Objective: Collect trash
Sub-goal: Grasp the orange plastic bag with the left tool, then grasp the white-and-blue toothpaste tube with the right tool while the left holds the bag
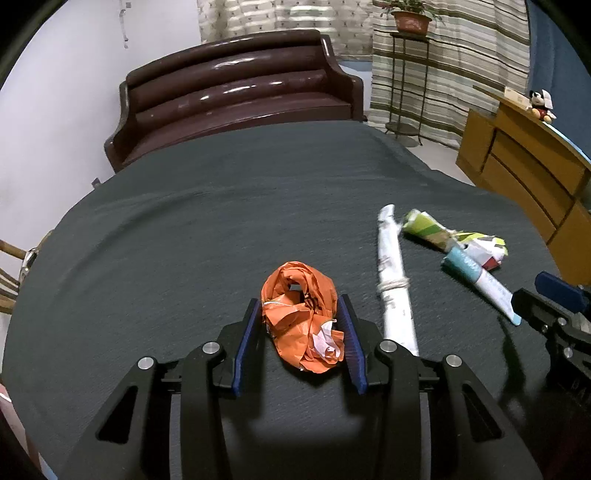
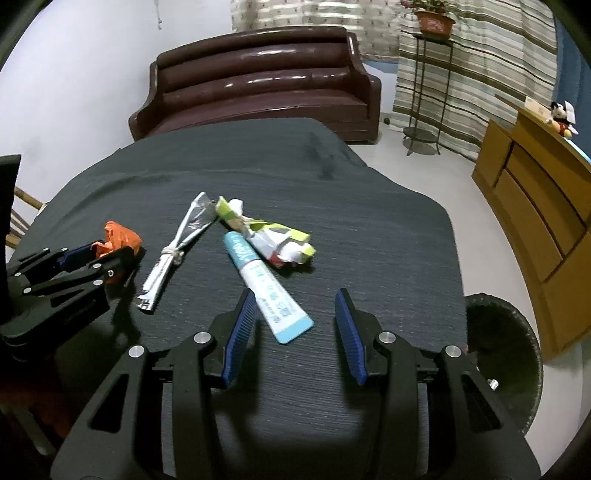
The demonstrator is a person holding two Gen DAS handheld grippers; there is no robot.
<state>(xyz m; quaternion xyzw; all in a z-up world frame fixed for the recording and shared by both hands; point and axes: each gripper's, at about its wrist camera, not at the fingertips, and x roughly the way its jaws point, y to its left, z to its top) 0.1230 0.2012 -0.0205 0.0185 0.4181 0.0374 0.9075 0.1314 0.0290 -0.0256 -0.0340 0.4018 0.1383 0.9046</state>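
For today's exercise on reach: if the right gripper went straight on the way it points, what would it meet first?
Probably the blue-and-white tube: its flat end lies between the open right gripper fingers, nearer the left one. Height above the table is unclear.

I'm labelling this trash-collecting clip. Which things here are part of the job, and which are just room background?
Part of the job:
- orange wrapper, between the left gripper fingers
- rolled white wrapper
- blue tube
- green-white wrapper
- black bin
- right gripper, open

Background:
- sofa
- potted plant
- wooden cabinet
- plush toy
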